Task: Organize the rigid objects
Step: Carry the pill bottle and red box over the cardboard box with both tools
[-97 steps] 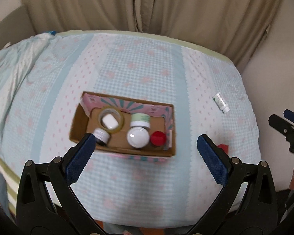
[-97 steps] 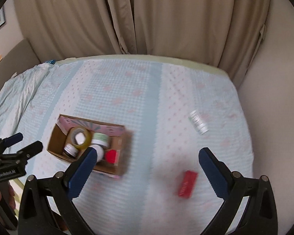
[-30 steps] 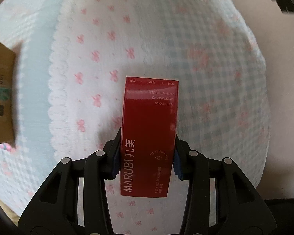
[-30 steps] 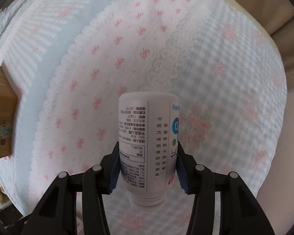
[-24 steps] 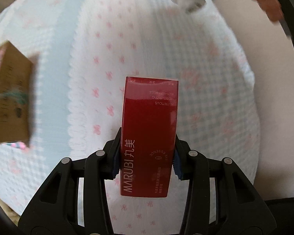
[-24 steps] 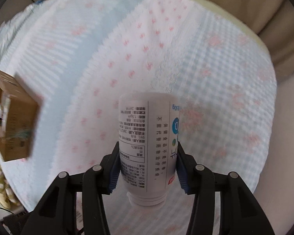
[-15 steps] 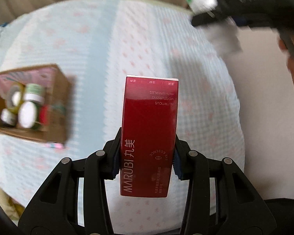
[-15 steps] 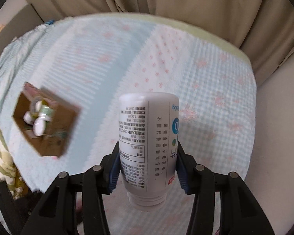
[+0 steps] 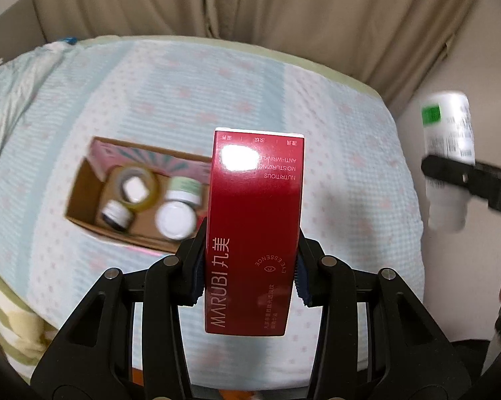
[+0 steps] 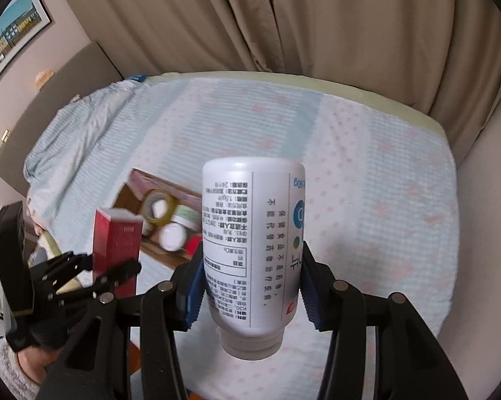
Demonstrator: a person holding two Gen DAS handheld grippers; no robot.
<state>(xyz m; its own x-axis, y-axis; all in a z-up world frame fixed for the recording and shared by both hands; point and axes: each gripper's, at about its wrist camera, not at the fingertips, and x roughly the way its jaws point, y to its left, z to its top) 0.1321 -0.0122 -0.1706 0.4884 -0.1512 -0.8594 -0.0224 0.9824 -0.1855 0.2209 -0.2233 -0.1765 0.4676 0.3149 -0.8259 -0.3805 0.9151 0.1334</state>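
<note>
Here the left hand-held gripper [image 9: 248, 275] pinches a red MARUBI eye-essence box [image 9: 254, 230], and the right hand-held gripper [image 10: 253, 288] pinches a white bottle [image 10: 253, 253], both above the bed [image 9: 343, 153] near the cardboard box [image 9: 83, 211].

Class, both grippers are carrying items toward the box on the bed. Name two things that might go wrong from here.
The cardboard box already holds jars and a tape roll, so the tall red carton and white plastic bottle may not fit. The left gripper and right gripper, converging together, might collide.
</note>
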